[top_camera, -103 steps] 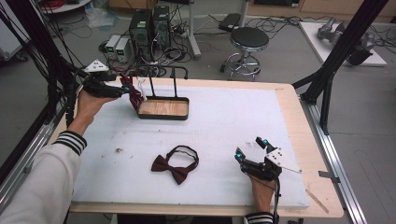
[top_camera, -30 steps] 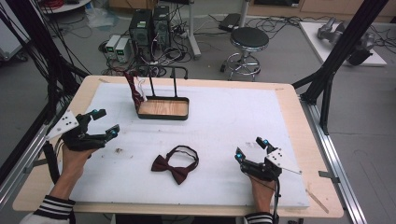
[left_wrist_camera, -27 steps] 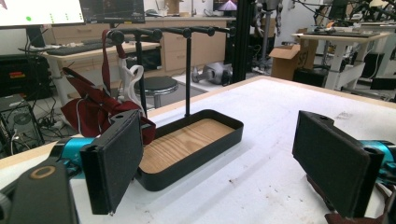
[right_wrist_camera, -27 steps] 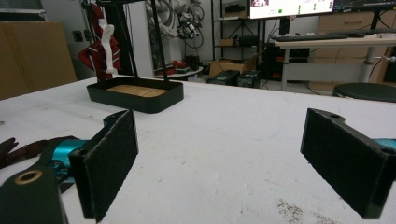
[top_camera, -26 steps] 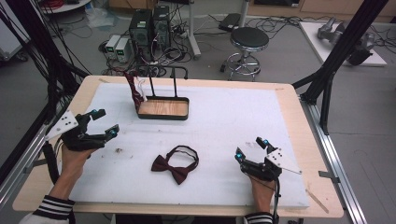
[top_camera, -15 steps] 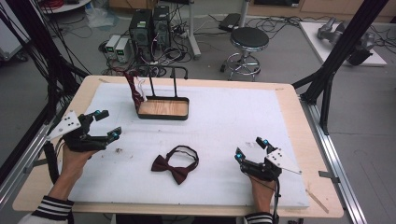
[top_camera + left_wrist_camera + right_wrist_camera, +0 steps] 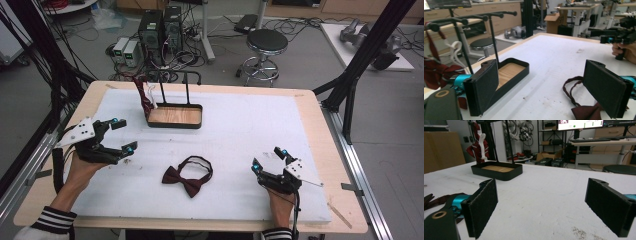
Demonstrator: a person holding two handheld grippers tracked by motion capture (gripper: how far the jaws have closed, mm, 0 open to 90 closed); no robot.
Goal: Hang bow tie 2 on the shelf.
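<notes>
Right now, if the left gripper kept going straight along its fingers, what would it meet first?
Most likely bare white table cover. The left gripper, open, aims across the table between the black stand tray and the bow tie; both lie just off its line. Depth is hard to judge.

A: What do we have on the table (image 7: 320, 115)?
B: We see a white mat (image 7: 250, 125) over the wood top. On it: a black stand tray (image 7: 175, 117) at the back, a dark red bow tie (image 7: 188, 176) near the front
</notes>
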